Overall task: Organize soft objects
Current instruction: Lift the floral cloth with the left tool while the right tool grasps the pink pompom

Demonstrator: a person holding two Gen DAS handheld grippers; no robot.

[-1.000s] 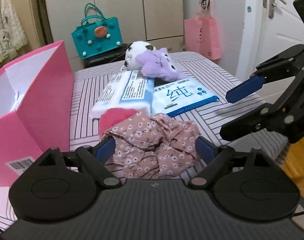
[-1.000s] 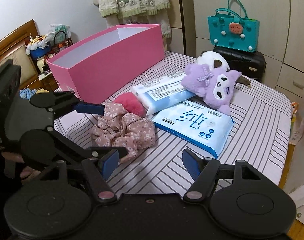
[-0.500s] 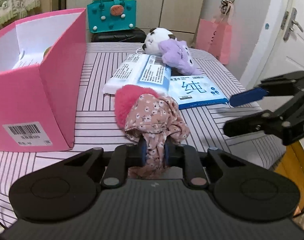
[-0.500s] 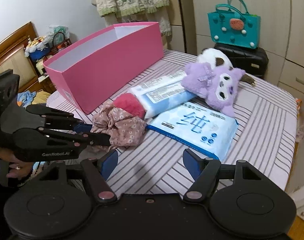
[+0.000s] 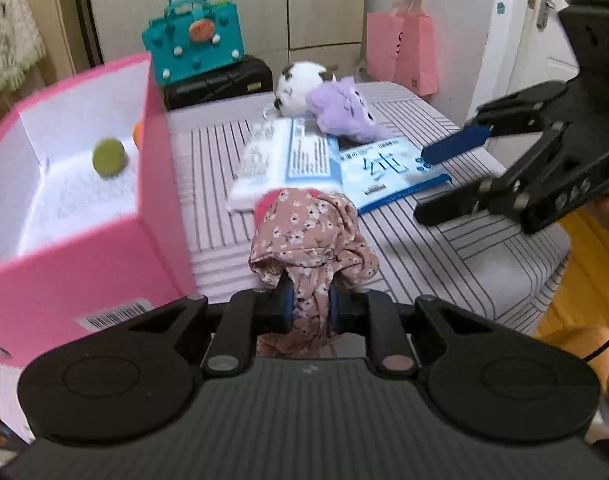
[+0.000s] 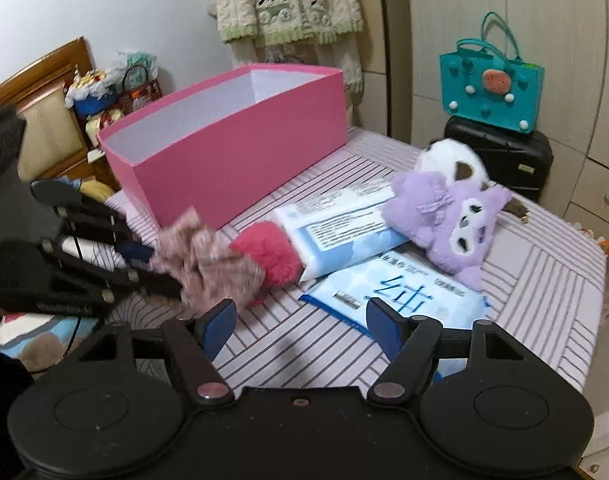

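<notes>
2 views are given. From the left wrist, 1 left gripper [image 5: 309, 300] is seen clamped tight on 1 floral cloth [image 5: 310, 240], whose bunched folds are lifted above the near part of the striped table [image 5: 444, 256]. Behind the cloth only a sliver of 1 pink fluffy item [image 5: 264, 204] can be made out. 2 wipe packs are counted: a white-and-blue pack [image 5: 292, 160] toward the middle and a blue pack [image 5: 384, 172] beside it bearing 1 large Chinese character; the smaller print is too blurred to be read. 2 plush toys are piled at the far edge, 1 purple plush [image 5: 340, 114] against 1 white plush [image 5: 300, 86]. 1 pink box [image 5: 156, 184] stands at the left edge, with 1 barcode label [image 5: 112, 316] on its near wall and 1 green ball [image 5: 109, 158] inside; an orange shape behind the wall is mostly hidden. 1 right gripper [image 5: 432, 184] is held over the right edge, its jaws well apart and nothing between them.

From the right wrist, the right gripper [image 6: 300, 326] is shown open and empty above the near edge. The left gripper [image 6: 160, 268] is blurred at the left, with the floral cloth [image 6: 208, 264] pinched at its tips. The lettering on its finger cannot be read.
</notes>
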